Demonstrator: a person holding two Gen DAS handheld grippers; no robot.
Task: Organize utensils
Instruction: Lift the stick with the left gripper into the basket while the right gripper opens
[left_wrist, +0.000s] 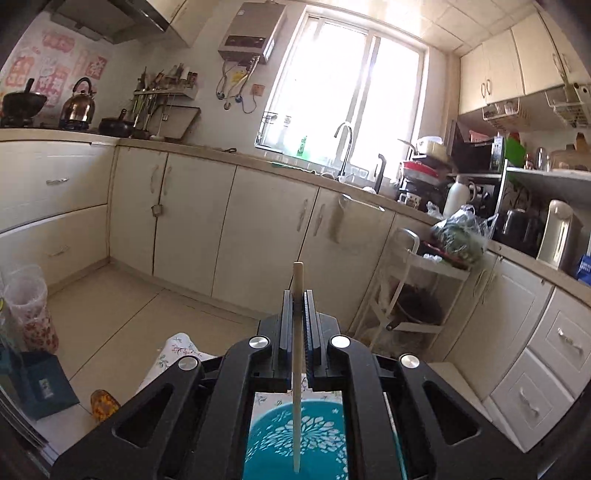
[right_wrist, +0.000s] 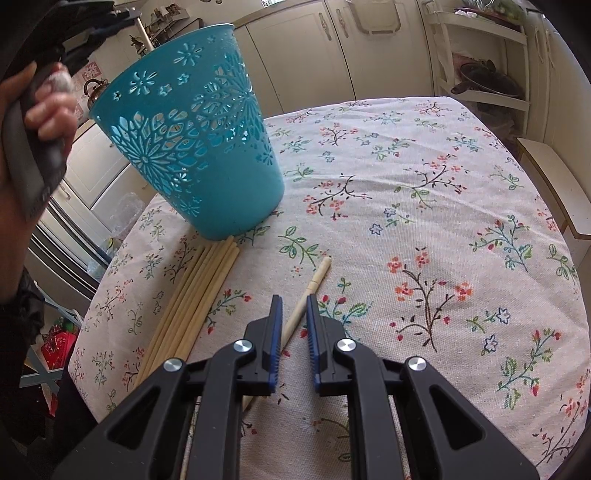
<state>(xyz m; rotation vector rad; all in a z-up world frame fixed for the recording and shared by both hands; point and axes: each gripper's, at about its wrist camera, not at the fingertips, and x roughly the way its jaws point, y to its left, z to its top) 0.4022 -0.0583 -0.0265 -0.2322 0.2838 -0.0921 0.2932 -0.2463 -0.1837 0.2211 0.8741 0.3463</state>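
Up high, left wrist view: left gripper (left_wrist: 298, 295) looks out over the kitchen, w/ cream cabinets (left_wrist: 192, 218), a window (left_wrist: 347, 92) and a faucet (left_wrist: 345, 147) beyond. Its jaws are pinched tight on one chopstick (left_wrist: 297, 354), which stands roughly upright btwn the pads, top end poking above the fingertips, lower end hanging over the teal basket (left_wrist: 295, 439) seen below thru the gripper frame. Whether the tip is inside the rim can't be told.

Right wrist view: right gripper (right_wrist: 294, 301) sits low over the floral tablecloth (right_wrist: 424, 206), jaws partly apart, gripping nothing. A single chopstick (right_wrist: 312, 288) lies on the cloth btwn and under the fingers, running diagonally away to the right. Just left of it a bundle of chopsticks (right_wrist: 199, 291) lies flat, far ends touching the base of the teal basket, which blocks the view past them. Far left, the person's hand (right_wrist: 44, 107) wraps the other gripper's handle, raised beside the basket rim.
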